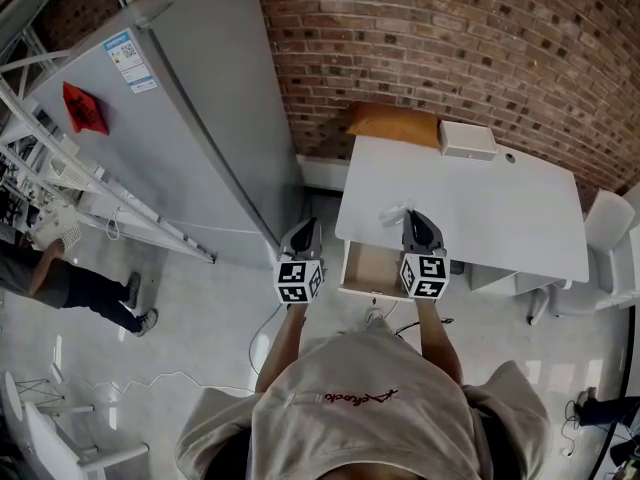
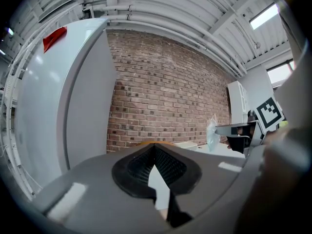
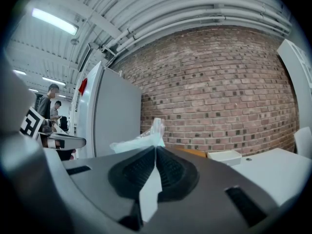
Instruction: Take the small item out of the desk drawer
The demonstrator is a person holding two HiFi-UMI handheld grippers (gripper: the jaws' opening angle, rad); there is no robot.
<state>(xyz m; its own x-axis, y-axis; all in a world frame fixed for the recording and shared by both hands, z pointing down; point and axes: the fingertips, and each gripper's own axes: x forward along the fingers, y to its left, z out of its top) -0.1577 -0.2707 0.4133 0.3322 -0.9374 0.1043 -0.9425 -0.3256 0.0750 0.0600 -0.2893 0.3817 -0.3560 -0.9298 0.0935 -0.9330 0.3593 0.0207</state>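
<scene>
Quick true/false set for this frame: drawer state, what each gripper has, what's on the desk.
1. The desk drawer is pulled open. True.
2. The right gripper is empty. False: its jaws are shut on a clear plastic bag, held above the desk's front edge.
3. The left gripper has its jaws wide apart. False: they are together with nothing between them.
4. A white box sits at the back of the desk. True.

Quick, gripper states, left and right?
Left gripper: closed, nothing between the jaws.
Right gripper: closed on a clear plastic packet.
</scene>
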